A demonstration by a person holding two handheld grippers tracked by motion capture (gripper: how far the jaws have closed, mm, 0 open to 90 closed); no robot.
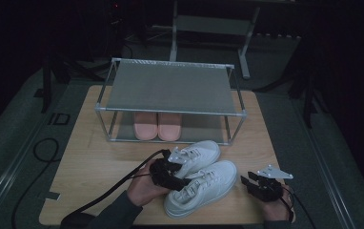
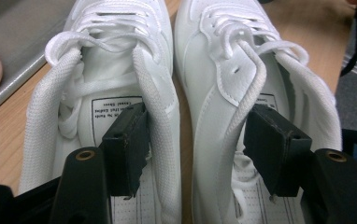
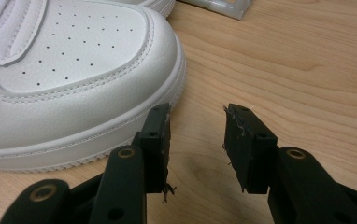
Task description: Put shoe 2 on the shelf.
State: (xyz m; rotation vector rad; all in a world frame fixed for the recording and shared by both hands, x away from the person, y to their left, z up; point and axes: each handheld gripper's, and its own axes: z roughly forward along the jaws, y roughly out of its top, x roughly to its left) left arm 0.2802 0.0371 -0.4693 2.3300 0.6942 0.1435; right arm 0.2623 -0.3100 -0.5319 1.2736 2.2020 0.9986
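Left gripper (image 2: 195, 140) astride sneakers' (image 2: 186, 107) collars (perhaps pinching), right gripper (image 3: 196, 140) agape

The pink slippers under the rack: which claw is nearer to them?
Left. The left claw sits in the white sneakers before the pink slippers; the right claw is farther back, off to the side.

Left gripper (image 2: 195, 144) fingers inside both white sneakers (image 2: 214, 116), straddling adjoining walls.

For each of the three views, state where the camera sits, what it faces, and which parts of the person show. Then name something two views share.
High view: above the table, facing the rack; forearms, both grippers.
Left gripper view: on the left gripper, a jaw inside each of the white sneakers.
Right gripper view: on the right gripper, open over the table beside a toe.
Shared: sneakers.
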